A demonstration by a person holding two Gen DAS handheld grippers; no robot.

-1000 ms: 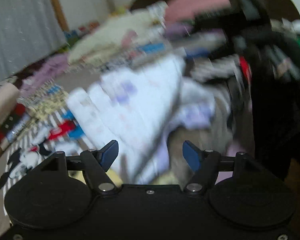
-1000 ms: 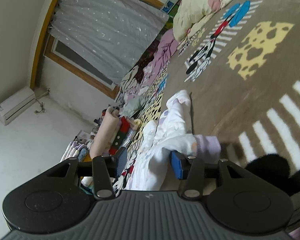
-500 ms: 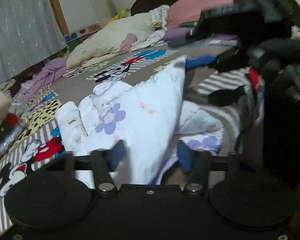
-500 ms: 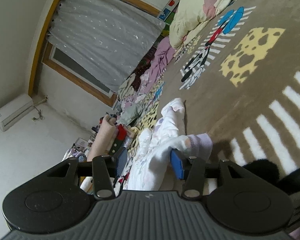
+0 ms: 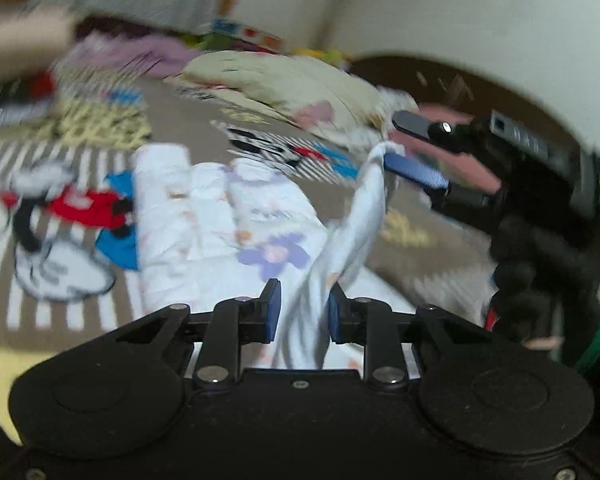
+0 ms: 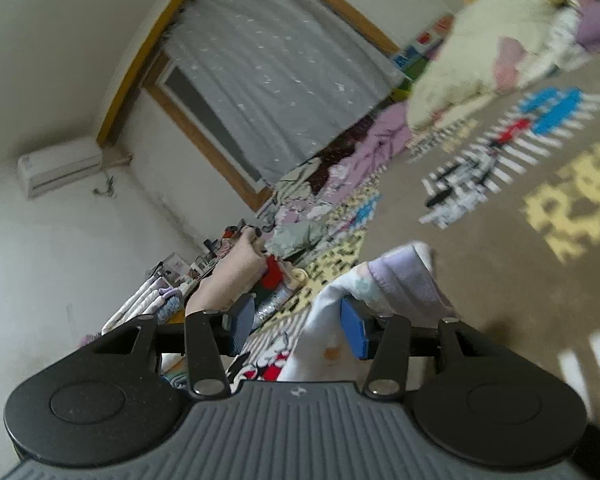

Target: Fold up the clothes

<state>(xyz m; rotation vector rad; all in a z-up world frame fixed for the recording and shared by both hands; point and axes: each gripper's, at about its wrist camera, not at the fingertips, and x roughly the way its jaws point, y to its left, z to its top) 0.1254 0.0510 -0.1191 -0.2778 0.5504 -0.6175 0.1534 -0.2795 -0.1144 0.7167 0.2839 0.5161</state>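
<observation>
A white garment with purple flower prints (image 5: pixel 228 236) lies on the brown patterned bedspread (image 5: pixel 60 320). My left gripper (image 5: pixel 300 312) has its jaws close together around a bunched fold of it. My right gripper (image 5: pixel 416 152) shows at the right of the left wrist view, pinching a raised corner of the same garment. In the right wrist view the right gripper (image 6: pixel 300 328) has the garment (image 6: pixel 324 344) and its lilac cuff (image 6: pixel 404 284) against the right pad (image 6: pixel 354 332); the left pad stands clear of the cloth.
A cream quilt (image 5: pixel 284 84) and pink pillows lie at the head of the bed. Piles of clothes (image 6: pixel 340 176) line the far side under the curtained window (image 6: pixel 268 76). A gloved hand (image 5: pixel 540 264) holds the right gripper.
The left gripper's jaws have narrowed onto the garment fold. The right gripper has lifted its corner of the garment up off the bed. Both views have swung.
</observation>
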